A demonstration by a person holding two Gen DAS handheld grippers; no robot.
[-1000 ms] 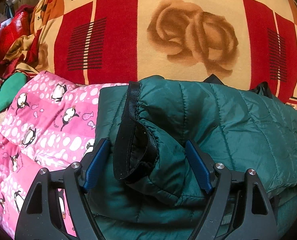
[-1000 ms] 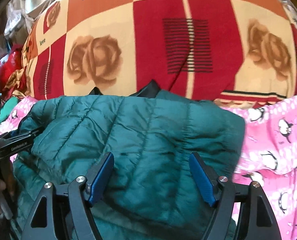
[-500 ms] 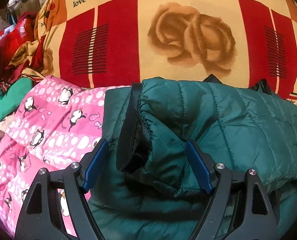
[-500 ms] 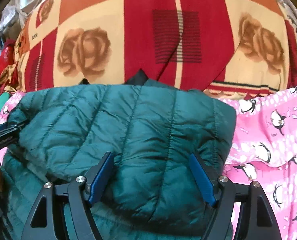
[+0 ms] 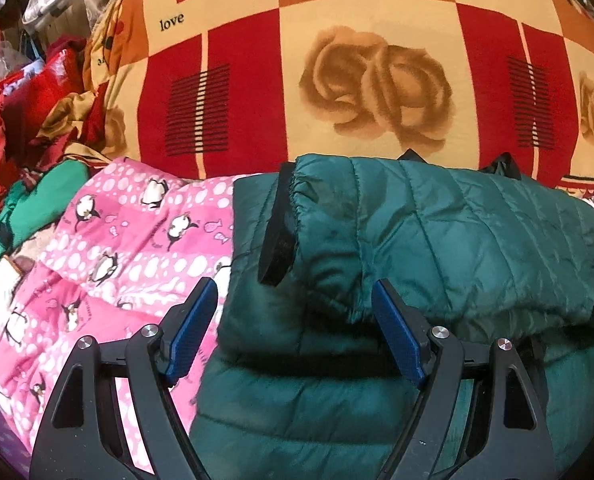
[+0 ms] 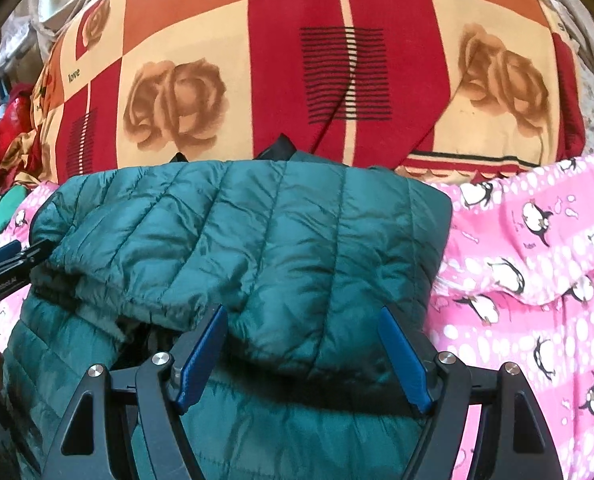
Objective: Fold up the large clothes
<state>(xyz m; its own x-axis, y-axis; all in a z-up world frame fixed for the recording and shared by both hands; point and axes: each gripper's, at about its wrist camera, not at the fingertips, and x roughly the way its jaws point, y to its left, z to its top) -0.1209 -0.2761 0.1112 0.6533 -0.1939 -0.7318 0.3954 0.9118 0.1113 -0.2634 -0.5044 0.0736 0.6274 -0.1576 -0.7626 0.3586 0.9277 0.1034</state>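
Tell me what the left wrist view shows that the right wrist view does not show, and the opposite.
Only the left wrist view shows the sleeve's black cuff with its open end. Only the right wrist view shows the jacket's right edge and the left gripper's side. Both show the green quilted jacket, the pink penguin cover, the rose blanket, and open fingers over the jacket.

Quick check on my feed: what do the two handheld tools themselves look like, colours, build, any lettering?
Both match: the left tool and right tool have matte black frames with triangular cut-outs, silver round bolts at the pivots and flat, ribbed blue pads on the fingers. The right wrist view shows white lettering on the left tool's black side, too small to read. No cables or sleeves visible.
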